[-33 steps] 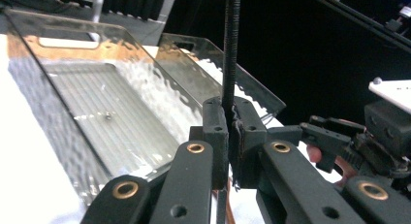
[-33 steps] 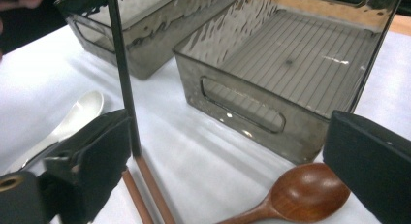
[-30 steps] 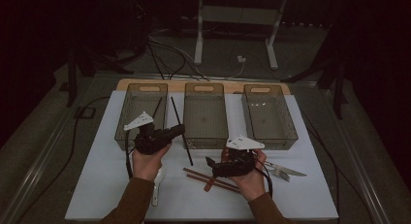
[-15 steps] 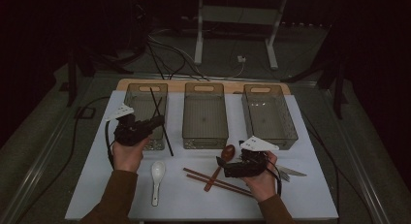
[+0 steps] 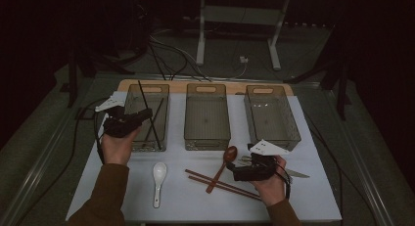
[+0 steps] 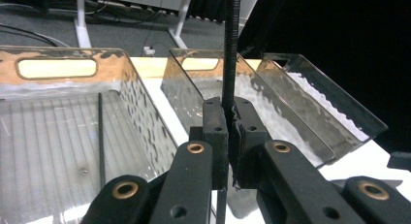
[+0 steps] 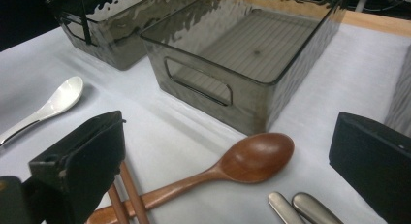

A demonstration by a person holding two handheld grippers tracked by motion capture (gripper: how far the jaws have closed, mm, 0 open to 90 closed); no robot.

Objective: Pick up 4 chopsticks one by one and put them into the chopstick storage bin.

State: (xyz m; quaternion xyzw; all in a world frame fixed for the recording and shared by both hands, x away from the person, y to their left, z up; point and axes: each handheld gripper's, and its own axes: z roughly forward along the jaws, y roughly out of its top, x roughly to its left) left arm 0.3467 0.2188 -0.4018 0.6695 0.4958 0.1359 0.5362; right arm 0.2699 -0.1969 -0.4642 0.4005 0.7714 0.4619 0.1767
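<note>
Left gripper (image 5: 142, 114) clamped on black chopstick (image 6: 229, 49) over left bin (image 5: 147, 140); right gripper (image 7: 228, 151) wide open above wooden spoon (image 7: 213, 171)

Bare white mat (image 5: 313, 199) left open at lower right of the high view, lower centre blocked by brown chopsticks (image 5: 222, 184), wooden spoon (image 5: 222, 167) and white spoon (image 5: 157, 179), upper band taken by three clear bins (image 5: 207, 116), narrow lanes kept between them.

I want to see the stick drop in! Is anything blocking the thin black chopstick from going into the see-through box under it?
Nothing visible blocks it. The left hand-held gripper holds the thin black chopstick over the left clear plastic bin, whose top is open. One more black chopstick lies on its floor, leaving room.
</note>
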